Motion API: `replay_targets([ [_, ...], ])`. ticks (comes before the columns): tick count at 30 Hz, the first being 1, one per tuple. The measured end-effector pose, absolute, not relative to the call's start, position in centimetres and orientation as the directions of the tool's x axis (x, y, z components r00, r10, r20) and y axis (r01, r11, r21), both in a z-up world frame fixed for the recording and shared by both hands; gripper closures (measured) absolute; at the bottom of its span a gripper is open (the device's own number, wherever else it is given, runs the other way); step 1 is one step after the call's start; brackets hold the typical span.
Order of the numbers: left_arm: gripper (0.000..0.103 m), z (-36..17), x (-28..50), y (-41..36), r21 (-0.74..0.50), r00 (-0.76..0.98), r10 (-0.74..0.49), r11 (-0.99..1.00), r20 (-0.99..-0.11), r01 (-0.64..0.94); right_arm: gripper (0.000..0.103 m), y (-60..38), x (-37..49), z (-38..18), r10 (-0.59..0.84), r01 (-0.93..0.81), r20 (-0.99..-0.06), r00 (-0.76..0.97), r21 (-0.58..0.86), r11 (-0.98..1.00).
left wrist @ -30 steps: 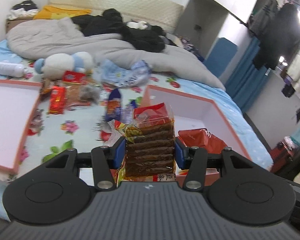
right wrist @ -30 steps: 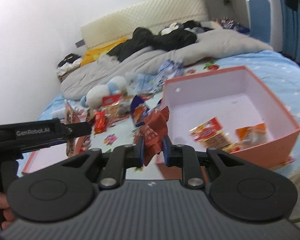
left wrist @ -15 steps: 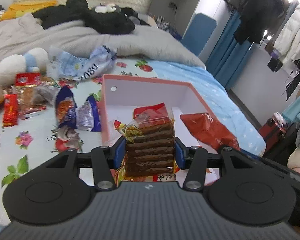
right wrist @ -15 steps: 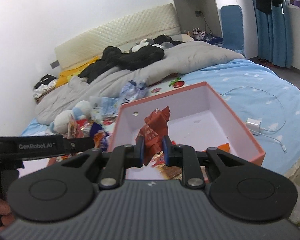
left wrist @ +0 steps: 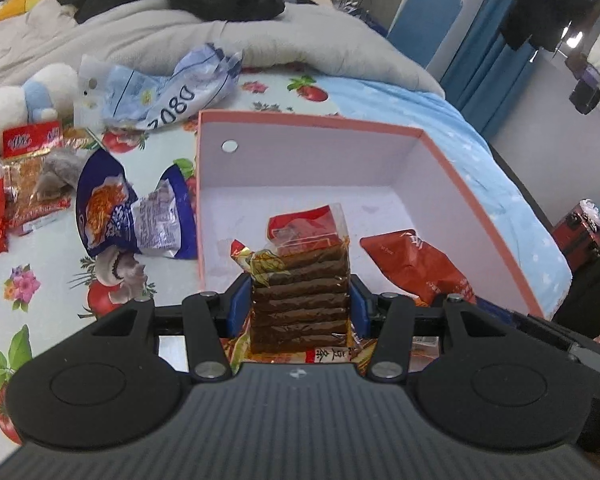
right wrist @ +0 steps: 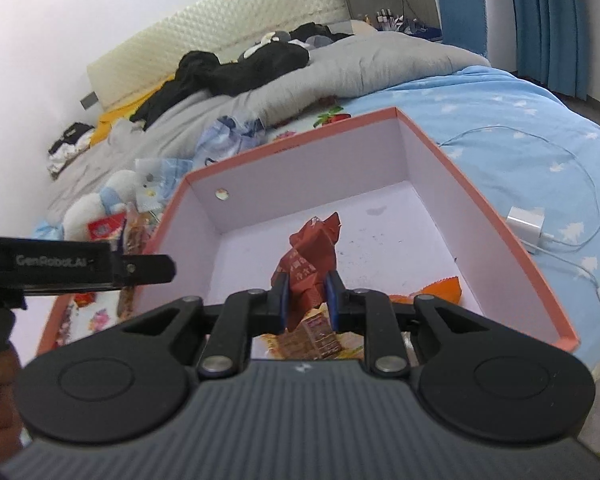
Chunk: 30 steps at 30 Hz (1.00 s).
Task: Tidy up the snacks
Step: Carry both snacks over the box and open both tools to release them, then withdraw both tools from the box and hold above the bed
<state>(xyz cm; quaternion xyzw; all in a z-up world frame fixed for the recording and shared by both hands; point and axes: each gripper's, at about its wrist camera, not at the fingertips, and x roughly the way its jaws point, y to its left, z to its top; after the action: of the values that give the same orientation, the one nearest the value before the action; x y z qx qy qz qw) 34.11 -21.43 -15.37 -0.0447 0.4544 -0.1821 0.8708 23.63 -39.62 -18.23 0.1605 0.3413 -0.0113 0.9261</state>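
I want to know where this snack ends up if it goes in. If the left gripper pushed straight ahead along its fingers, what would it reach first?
Probably the white floor of the pink box: the left gripper, shut on the brown wafer pack, points into it. Depth is unclear; the red packet lies just right of that line.

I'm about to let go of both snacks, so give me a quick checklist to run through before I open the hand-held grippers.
1. Left hand-held gripper holds the brown wafer pack: ok, clamped from both sides.
2. Right hand-held gripper holds the crumpled red packet: ok.
3. Both snacks over the pink box, inside its rim: ok in both wrist views.
4. Free floor in the box for landing: ok, though the red bag already lies at the right.
5. Height above the box floor: cannot tell.
6. Grippers apart from each other: ok, the left one shows off to the side in the right wrist view.
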Motion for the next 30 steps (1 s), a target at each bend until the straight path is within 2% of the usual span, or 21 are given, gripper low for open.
replay_targets([
  [3, 0.047, -15.6, 34.2, -21.2, -0.255, 0.513, -0.364, 0.928, -0.777, 0.272, 0.078, -39.6, 23.9, -18.6, 0.091, 0.135, -0.644, 0.760, 0.293, 0.947],
  [4, 0.043, -15.6, 34.2, -21.0, -0.266, 0.513, -0.371, 0.926, -0.774, 0.268, 0.077, -39.6, 23.8, -18.6, 0.088, 0.139, -0.645, 0.760, 0.293, 0.946],
  [6, 0.033, -15.3, 34.1, -20.8, -0.279, 0.508, -0.379, 0.923, -0.774, 0.264, 0.069, -39.7, 23.9, -18.5, 0.087, 0.143, -0.647, 0.758, 0.294, 0.945],
  [7, 0.033, -15.0, 33.8, -20.7, -0.283, 0.511, -0.385, 0.921, -0.768, 0.268, 0.068, -39.6, 23.7, -18.3, 0.080, 0.148, -0.649, 0.757, 0.289, 0.946],
  [14, 0.033, -12.0, 30.3, -19.3, -0.245, 0.564, -0.384, 0.919, -0.731, 0.308, 0.067, -38.8, 21.5, -16.4, 0.066, 0.151, -0.620, 0.782, 0.291, 0.945],
  [30, 0.033, -7.1, 20.1, -12.0, -0.260, 0.637, -0.375, 0.927, -0.674, 0.271, 0.067, -34.5, 14.9, -11.6, 0.126, 0.068, -0.561, 0.818, 0.312, 0.948],
])
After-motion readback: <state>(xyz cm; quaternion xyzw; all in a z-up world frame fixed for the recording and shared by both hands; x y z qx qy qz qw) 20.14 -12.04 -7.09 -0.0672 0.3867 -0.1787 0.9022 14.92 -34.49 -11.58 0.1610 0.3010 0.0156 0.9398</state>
